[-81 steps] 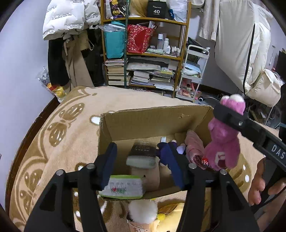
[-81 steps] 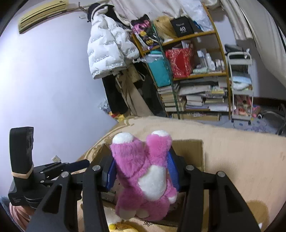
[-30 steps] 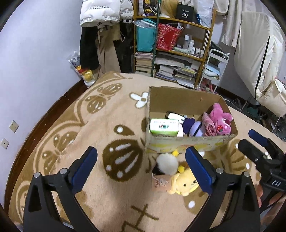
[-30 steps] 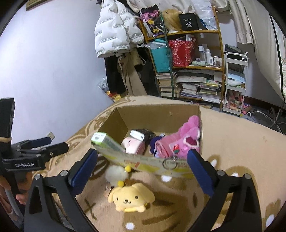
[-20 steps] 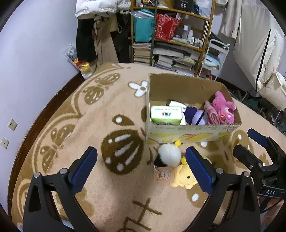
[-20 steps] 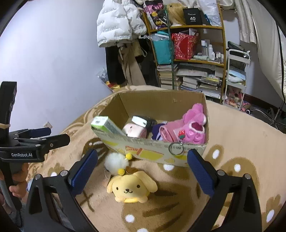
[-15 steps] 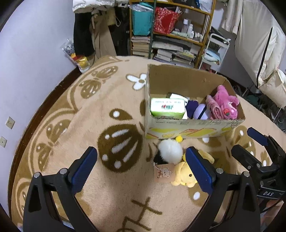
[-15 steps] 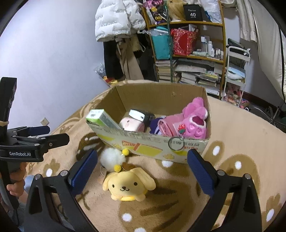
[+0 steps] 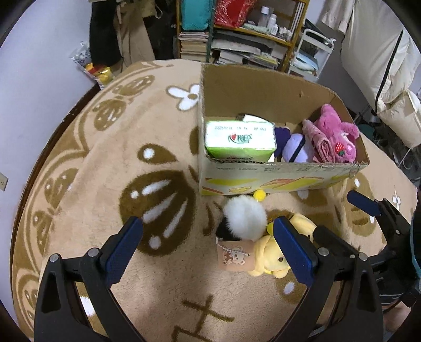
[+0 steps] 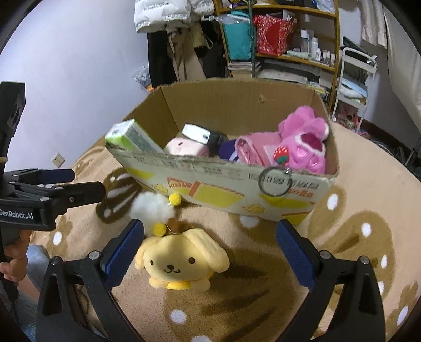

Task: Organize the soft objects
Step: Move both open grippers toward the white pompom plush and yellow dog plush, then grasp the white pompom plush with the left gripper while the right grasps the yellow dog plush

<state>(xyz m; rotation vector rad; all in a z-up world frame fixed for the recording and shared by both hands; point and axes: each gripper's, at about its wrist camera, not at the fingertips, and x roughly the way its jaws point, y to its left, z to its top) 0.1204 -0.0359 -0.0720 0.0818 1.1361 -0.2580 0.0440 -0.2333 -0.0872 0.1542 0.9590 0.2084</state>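
Note:
A cardboard box [image 9: 284, 173] [image 10: 226, 189] stands on the patterned rug. Inside lie a pink plush bear [image 9: 335, 132] [image 10: 305, 143], a green tissue pack [image 9: 238, 139] [image 10: 131, 138] and other soft items. In front of the box a yellow dog plush [image 10: 181, 259] [image 9: 273, 259] lies on the rug beside a white pompom [image 9: 244, 219] [image 10: 151, 205] with a paper tag. My left gripper [image 9: 208, 244] hangs open above the pompom. Over the yellow plush my right gripper [image 10: 209, 246] is spread wide and holds nothing.
A metal key ring [image 10: 275, 181] hangs over the box's front wall. Behind the box stand a loaded shelf [image 9: 236, 34] [image 10: 279, 42], a white cart [image 10: 352, 76], hanging coats and a white puffer jacket [image 10: 160, 13]. Bare rug [image 9: 105, 163] stretches to the left.
The pink bear went from my right gripper into the box, and both grippers opened and pulled back. Since then both have come down closer over the yellow plush and pompom.

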